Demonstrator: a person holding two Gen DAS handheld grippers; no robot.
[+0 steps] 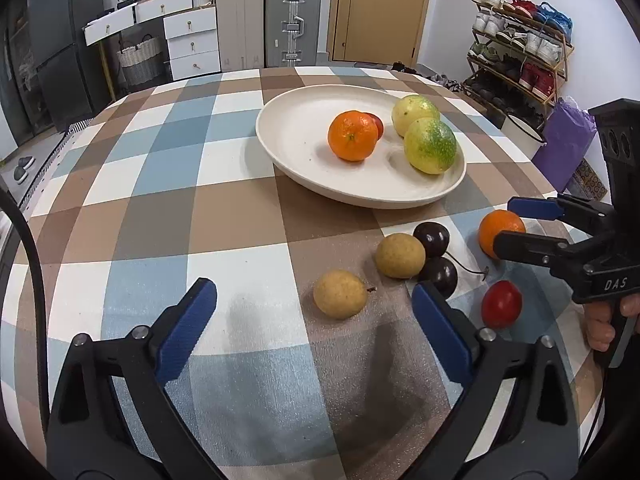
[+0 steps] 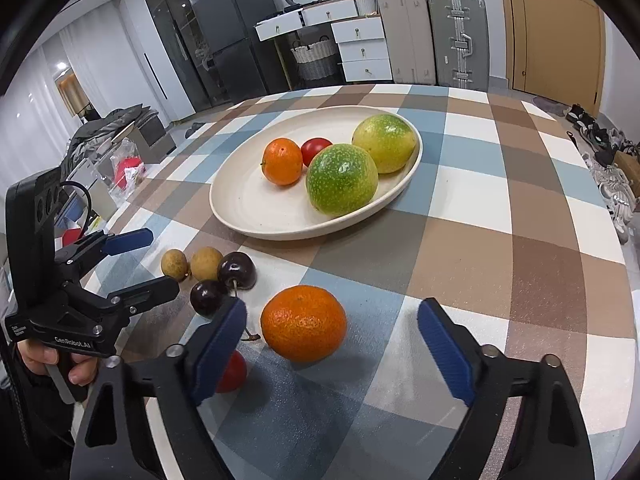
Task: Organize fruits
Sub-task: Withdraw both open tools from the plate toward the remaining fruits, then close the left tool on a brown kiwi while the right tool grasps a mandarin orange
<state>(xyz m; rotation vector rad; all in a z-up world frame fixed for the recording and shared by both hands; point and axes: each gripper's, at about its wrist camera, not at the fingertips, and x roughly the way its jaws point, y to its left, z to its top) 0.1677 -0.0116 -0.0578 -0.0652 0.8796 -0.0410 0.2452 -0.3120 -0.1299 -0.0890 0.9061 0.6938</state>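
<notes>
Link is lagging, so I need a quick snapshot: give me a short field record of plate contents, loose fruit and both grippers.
plate: tangerine, small tomato, two green-yellow fruits
loose on tablecloth: second tangerine, red tomato, two dark cherries, two tan longans
left gripper: open, empty, near the longans
right gripper: open around the second tangerine, pads not touching

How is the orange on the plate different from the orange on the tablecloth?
The plate orange lies in the plate, touching a small red fruit; the tablecloth orange sits alone on the tablecloth, between the right claw's open fingers. Both are round, bright orange, and ungripped.
</notes>
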